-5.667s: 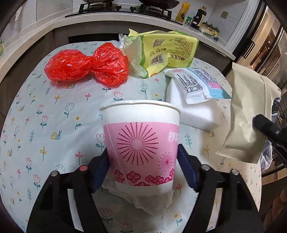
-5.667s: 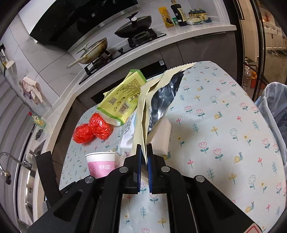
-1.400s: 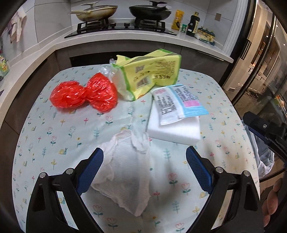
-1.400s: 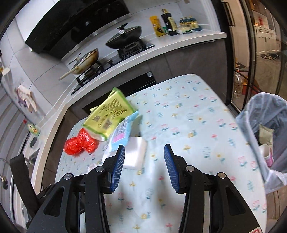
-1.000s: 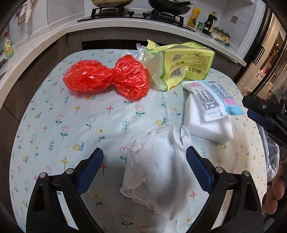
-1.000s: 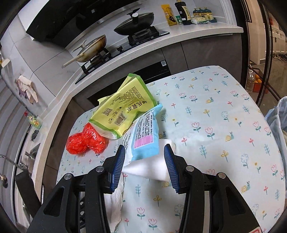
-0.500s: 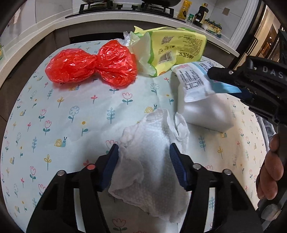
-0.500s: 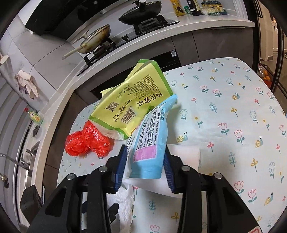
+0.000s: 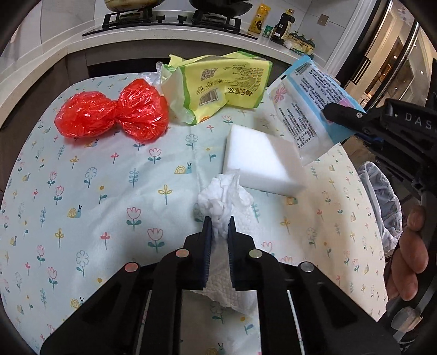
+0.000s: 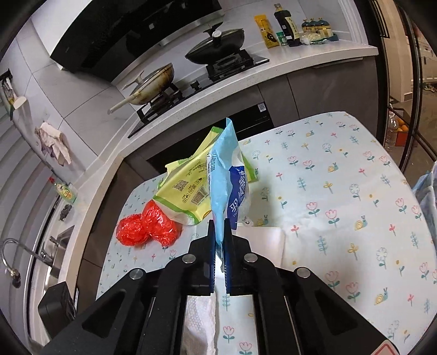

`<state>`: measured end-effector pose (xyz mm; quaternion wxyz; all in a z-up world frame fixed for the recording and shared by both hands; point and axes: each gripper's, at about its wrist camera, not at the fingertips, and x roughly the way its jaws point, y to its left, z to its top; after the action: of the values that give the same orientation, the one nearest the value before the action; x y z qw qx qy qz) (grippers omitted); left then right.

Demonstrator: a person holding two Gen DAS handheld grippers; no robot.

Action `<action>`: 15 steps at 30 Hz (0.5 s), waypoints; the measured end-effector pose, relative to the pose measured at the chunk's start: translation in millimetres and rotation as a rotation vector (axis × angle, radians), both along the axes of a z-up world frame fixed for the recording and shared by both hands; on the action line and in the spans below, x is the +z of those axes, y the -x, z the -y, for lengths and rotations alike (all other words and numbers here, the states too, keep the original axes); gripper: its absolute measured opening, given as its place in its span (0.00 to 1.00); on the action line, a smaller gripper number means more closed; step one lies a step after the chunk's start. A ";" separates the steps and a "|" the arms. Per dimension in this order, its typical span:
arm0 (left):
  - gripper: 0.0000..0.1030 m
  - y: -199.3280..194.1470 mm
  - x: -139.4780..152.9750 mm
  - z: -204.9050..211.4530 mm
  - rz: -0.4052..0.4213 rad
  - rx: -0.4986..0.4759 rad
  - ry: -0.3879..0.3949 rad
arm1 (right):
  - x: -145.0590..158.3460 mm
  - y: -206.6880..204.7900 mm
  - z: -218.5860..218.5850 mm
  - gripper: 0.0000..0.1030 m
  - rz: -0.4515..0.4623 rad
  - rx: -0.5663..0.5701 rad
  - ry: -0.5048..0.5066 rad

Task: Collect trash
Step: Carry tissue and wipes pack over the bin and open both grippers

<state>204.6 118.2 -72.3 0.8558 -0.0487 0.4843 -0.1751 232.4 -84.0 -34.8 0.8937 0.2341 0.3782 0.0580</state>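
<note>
Left fingers [image 9: 218, 228] clamped on crumpled tissue [image 9: 222, 199], right fingers [image 10: 220, 232] – pinching blue packet [image 10: 228, 180]

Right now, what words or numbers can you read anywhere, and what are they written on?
"DAS", cut off: on the right tool's black body.
Blue packet: large white characters, partly hidden; small print too small.
Yellow-green bag: barcode, QR code, characters too blurred.
Counter bottles: labels unreadable.

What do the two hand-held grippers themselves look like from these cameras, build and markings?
Both are matte black frames with angular, fanned-out links and round metal pivot pins. The left hand-held gripper and right hand-held gripper carry blue pads on their fingers. White letters "DAS" show on the right one's side. No cables or sleeves show.
</note>
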 end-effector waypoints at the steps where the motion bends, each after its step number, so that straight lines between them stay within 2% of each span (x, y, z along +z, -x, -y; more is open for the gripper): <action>1: 0.10 2.2 3.6 2.5 0.006 -0.007 0.003 | 3.3 5.1 7.2 0.05 0.007 -0.015 0.000; 8: 0.10 21.0 34.8 44.3 0.068 -0.083 0.007 | 21.8 46.6 70.2 0.05 0.048 -0.134 0.005; 15: 0.10 34.6 62.0 109.3 0.118 -0.187 0.012 | 29.2 92.5 145.3 0.05 0.062 -0.274 0.010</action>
<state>170.0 8.9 -10.3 0.8625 0.0019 0.4343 -0.2596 140.0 -229.4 -5.6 0.9057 0.2774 0.3150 -0.0593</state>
